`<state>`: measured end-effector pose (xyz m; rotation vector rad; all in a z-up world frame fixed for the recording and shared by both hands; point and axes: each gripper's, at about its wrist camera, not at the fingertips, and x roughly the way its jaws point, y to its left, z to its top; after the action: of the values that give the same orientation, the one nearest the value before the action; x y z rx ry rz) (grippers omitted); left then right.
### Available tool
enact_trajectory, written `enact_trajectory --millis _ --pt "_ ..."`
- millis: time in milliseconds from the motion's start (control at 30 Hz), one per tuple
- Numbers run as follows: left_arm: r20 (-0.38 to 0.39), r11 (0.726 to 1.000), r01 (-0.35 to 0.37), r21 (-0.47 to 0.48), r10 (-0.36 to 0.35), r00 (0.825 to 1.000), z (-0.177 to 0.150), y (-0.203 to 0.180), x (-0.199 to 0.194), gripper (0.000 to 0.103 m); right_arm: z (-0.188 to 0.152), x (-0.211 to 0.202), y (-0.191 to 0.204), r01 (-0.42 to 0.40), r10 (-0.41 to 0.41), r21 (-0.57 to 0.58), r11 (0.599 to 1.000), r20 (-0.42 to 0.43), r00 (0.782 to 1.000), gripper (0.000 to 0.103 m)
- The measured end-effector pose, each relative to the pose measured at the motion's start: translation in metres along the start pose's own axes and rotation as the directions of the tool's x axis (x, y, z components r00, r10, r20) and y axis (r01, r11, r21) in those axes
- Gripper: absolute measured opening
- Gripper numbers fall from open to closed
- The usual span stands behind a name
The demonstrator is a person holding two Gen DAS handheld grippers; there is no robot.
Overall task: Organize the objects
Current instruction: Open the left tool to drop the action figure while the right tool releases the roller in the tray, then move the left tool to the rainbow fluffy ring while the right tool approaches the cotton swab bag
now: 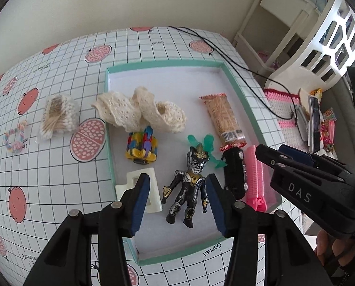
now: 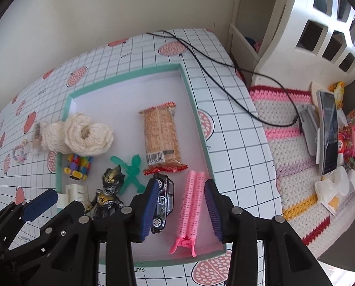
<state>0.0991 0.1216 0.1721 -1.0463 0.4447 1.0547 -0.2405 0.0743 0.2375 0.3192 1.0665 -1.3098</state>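
A teal-rimmed white tray [image 1: 163, 64] [image 2: 129, 74] on the checked tablecloth holds cream lace ribbon [image 1: 141, 112], a snack pack [image 1: 222, 119], a colourful block toy [image 1: 142, 146], a green plastic figure [image 1: 206, 145], a black toy car [image 2: 163, 202], a pink hair roller [image 2: 191, 200], a white plastic piece [image 1: 151, 190] and a black-and-gold action figure [image 1: 187, 190]. My left gripper [image 1: 178, 200] is open, its fingers on either side of the action figure, above it. My right gripper [image 2: 181, 202] is open over the pink roller, its left finger above the car.
Outside the tray to the left lie a bag of cotton swabs [image 1: 58, 116] and a pastel bead bracelet [image 1: 15, 138]. A black cable [image 2: 215, 62] crosses the table's far right corner. Beyond the right edge are a crocheted mat [image 2: 291, 128], a phone [image 2: 328, 133] and white furniture [image 2: 320, 35].
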Motion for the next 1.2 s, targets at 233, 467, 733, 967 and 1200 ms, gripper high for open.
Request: enact_trajectory --millis 233,467,733,967,1200 --pt "0.055 1.0 -0.004 -0.001 0.004 0.998 0.009 0.012 -0.023 0.05 0.005 -0.023 0.014 -0.025 0.027 -0.041 0.999 0.053 0.998 0.044" --pt "0.03 0.997 -0.076 -0.023 0.077 0.997 0.011 0.034 -0.013 0.057 0.001 -0.004 0.023 -0.023 0.024 -0.067 0.997 0.014 1.0 0.047" --pt "0.016 0.975 -0.205 -0.088 0.207 0.978 0.009 0.076 -0.004 0.069 -0.004 0.01 0.033 -0.039 0.04 -0.096 0.995 0.002 0.999 0.071" --pt "0.019 0.956 -0.27 -0.118 0.274 0.962 0.009 0.106 -0.003 0.089 -0.006 0.016 0.042 -0.053 0.054 -0.123 0.991 0.004 0.999 0.086" --pt "0.038 0.946 -0.293 -0.141 0.301 0.953 0.01 0.127 -0.007 0.102 -0.006 0.016 0.049 -0.058 0.062 -0.146 0.988 0.022 0.998 0.102"
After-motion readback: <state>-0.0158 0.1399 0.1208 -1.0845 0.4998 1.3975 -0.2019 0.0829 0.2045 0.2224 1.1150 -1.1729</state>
